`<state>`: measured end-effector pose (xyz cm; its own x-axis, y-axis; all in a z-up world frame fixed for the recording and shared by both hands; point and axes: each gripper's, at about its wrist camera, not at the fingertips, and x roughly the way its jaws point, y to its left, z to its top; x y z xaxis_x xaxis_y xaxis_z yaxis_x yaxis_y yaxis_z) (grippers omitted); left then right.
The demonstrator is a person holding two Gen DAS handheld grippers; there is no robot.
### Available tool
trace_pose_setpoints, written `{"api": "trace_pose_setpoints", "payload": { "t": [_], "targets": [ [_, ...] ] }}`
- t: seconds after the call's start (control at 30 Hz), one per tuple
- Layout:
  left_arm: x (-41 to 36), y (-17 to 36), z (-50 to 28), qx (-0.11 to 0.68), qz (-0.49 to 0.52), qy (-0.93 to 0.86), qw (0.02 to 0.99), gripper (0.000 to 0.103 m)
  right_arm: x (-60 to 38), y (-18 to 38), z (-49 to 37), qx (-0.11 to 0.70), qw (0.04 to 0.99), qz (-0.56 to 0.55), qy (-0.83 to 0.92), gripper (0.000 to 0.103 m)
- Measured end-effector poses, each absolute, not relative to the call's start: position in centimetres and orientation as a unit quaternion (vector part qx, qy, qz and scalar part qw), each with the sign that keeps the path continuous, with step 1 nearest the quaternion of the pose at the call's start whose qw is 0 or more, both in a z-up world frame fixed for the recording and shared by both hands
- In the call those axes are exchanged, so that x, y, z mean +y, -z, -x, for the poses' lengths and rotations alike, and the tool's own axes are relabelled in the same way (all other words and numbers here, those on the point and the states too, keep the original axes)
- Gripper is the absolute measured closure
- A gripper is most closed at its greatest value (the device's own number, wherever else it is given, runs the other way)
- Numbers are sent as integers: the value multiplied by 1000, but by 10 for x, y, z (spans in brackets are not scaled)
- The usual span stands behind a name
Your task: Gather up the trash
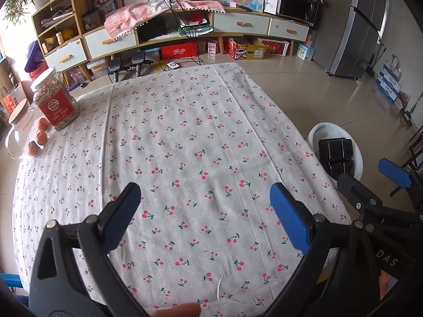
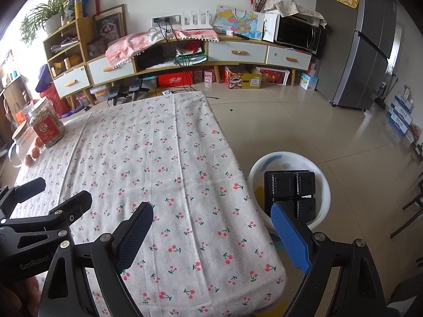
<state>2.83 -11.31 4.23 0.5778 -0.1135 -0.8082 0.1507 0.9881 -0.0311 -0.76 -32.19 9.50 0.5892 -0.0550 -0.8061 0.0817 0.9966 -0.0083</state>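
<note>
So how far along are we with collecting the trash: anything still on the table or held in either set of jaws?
Done: a black plastic tray already lies in the white bin on the floor beside the table.
In hand: nothing; the left gripper and right gripper both stand open and empty.
Left: no loose trash shows on the cloth. Only a jar, a glass jug and some oranges sit at the far left corner.

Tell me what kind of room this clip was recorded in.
Most likely a home living or dining room: a table under a cherry-print tablecloth, a long wooden sideboard against the wall with a microwave on it, and a tall grey fridge beside it.
</note>
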Motion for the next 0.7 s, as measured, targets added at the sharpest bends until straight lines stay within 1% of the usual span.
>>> {"api": "trace_pose_setpoints", "payload": {
  "t": [0.7],
  "targets": [
    [-112, -43, -28, 452, -23, 73, 889, 5, -320, -95, 8, 452, 891, -13, 37, 11]
  ]
}}
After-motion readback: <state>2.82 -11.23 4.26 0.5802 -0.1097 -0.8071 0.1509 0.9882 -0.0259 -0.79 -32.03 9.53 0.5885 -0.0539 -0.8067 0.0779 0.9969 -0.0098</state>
